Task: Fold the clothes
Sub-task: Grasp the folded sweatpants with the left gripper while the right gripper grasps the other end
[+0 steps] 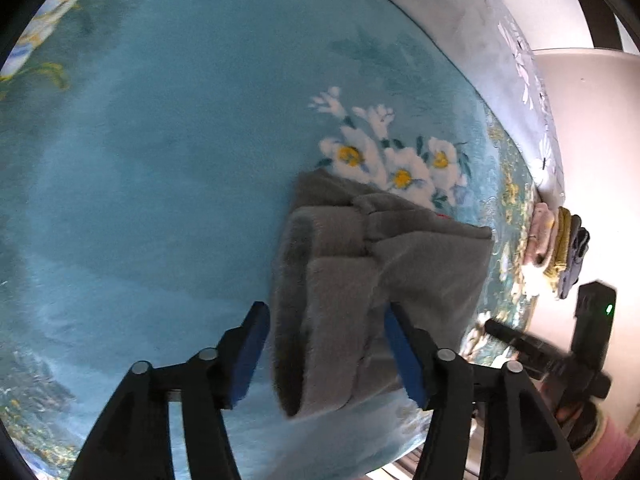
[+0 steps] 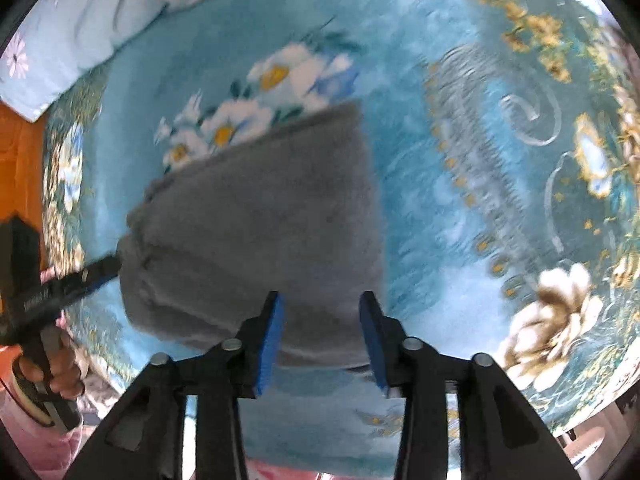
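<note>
1. We see a folded grey fleece garment [image 1: 360, 280] lying on a teal plush blanket with white-and-yellow flower print [image 1: 160, 160], which covers a bed.
2. In the left wrist view, our left tool [image 1: 326, 354] has its blue-padded fingers [image 1: 250, 354] spread wide, one on each side of the near end of the garment; the pads stand beside the cloth and do not pinch it.
3. In the right wrist view, our right tool [image 2: 322, 338] is also spread wide, its blue pads [image 2: 272, 340] set over the near edge of the same grey garment [image 2: 256, 224]; whether the pads touch the cloth we cannot tell.
4. The garment shows several stacked folds, with a thick rolled edge on its left side in the left wrist view.
5. Just beyond the garment lies a printed cluster of white daisies [image 1: 392, 160] on the blanket.
6. A pale blue flowered quilt [image 1: 480, 40] lies along the far side of the blanket.
7. Near the blanket's edge sits a small stack of folded clothes in pink, yellow and dark grey [image 1: 560, 248], well apart from the grey garment.
8. The right wrist view is blurred towards its right side.
</note>
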Motion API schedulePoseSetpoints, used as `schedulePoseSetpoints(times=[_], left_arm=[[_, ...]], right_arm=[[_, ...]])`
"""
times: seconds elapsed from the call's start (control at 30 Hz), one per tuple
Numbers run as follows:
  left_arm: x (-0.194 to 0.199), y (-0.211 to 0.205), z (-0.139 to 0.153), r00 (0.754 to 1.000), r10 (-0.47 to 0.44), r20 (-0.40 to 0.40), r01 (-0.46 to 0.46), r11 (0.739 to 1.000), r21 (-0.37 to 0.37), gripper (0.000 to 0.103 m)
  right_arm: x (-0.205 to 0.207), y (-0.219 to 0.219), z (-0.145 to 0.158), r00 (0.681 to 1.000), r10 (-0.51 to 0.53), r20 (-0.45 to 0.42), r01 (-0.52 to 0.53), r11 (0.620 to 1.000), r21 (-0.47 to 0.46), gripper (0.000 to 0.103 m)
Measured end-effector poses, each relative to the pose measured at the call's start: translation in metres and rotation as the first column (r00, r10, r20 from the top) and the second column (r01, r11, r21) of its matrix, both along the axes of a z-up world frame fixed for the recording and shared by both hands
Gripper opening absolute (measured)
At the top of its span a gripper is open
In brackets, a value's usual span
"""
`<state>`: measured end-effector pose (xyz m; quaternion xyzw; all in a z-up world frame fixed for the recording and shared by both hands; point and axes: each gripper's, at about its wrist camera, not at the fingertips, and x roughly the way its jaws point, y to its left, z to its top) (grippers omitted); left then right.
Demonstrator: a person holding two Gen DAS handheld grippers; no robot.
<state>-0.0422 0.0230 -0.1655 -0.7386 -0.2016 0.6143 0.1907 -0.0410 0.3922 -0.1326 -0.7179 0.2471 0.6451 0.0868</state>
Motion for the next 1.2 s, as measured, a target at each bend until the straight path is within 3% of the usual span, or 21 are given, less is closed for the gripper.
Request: schedulePoseSetpoints(times=[0.17,0.27,0.37,0.43,0.6,0.77,0.87,1.1,1.2], left_arm=[[0.007,-0.008,-0.037,0.996,0.017,0.087,-0.013,0.999,-0.043,0.067],[0.01,-0.014,-0.051,0.987,0.078,0.139,-0.082,0.996,0.026,0.067],[0.011,-0.022,-0.061,0.973,0.145,0.18,-0.162,0.983,0.082,0.07],[0.012,-0.026,-0.068,0.963,0.176,0.202,-0.199,0.975,0.1,0.071],[0.011,-0.014,-0.07,0.97,0.133,0.204,-0.161,0.979,0.127,0.071],[0.014,-0.012,-0.076,0.961,0.17,0.22,-0.2,0.972,0.122,0.071],[0.017,-0.011,-0.073,0.961,0.178,0.21,-0.204,0.972,0.112,0.06],[0.018,-0.002,-0.056,0.967,0.175,0.184,-0.186,0.981,0.045,0.038],[0.02,0.002,-0.041,0.976,0.16,0.15,-0.165,0.986,0.02,0.03]], right_arm=[[0.005,0.027,-0.022,0.992,-0.117,0.041,0.117,0.993,0.007,0.045],[0.006,0.032,-0.033,0.979,-0.195,0.062,0.199,0.978,-0.065,0.046],[0.001,0.028,-0.036,0.978,-0.207,0.034,0.209,0.966,-0.151,0.052],[-0.005,0.024,-0.041,0.986,-0.159,0.041,0.163,0.98,-0.116,0.053],[-0.006,0.032,-0.061,0.976,-0.203,0.078,0.211,0.971,-0.11,0.054],[-0.003,0.034,-0.07,0.962,-0.255,0.098,0.266,0.957,-0.12,0.056],[-0.003,0.033,-0.068,0.957,-0.271,0.105,0.283,0.952,-0.12,0.056],[-0.003,0.025,-0.045,0.953,-0.289,0.092,0.298,0.948,-0.114,0.024],[0.002,0.021,-0.03,0.948,-0.311,0.063,0.317,0.94,-0.13,0.021]])
